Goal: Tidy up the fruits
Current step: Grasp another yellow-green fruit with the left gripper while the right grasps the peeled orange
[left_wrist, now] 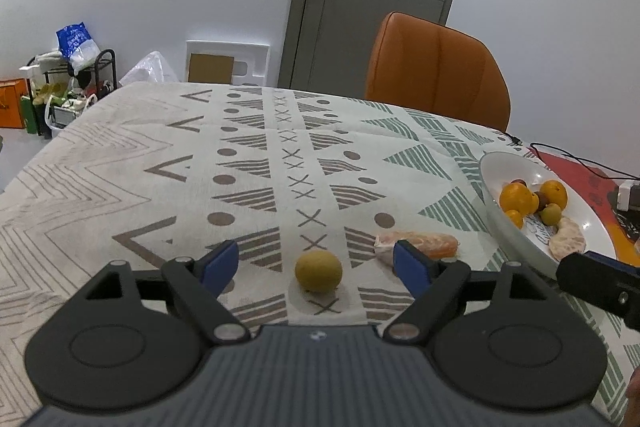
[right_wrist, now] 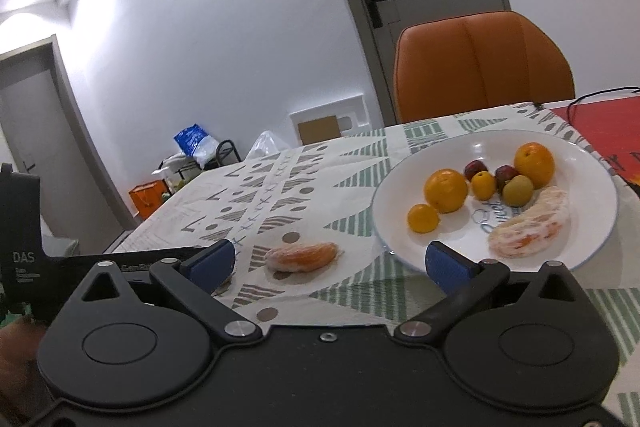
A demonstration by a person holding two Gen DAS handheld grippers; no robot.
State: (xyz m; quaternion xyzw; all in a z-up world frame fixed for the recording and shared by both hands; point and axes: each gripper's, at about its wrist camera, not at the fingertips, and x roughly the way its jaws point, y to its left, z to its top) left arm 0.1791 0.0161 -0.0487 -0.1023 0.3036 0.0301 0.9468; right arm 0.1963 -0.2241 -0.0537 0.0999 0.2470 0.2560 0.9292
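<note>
A small yellow-green round fruit (left_wrist: 319,271) lies on the patterned tablecloth between the open fingers of my left gripper (left_wrist: 316,267), which is empty. A peeled orange segment (left_wrist: 420,246) lies just beyond the left gripper's right finger; it also shows in the right wrist view (right_wrist: 304,256). My right gripper (right_wrist: 330,263) is open and empty, low over the cloth, with the segment between its fingers and a little ahead. A white plate (right_wrist: 592,211) at the right holds oranges (right_wrist: 445,190), small fruits and another peeled segment (right_wrist: 528,229).
An orange chair (left_wrist: 436,71) stands at the table's far side. A red mat (right_wrist: 600,123) with cables lies to the right of the plate. The plate's rim (left_wrist: 508,231) is close to the right of my left gripper. Clutter stands on the floor at far left.
</note>
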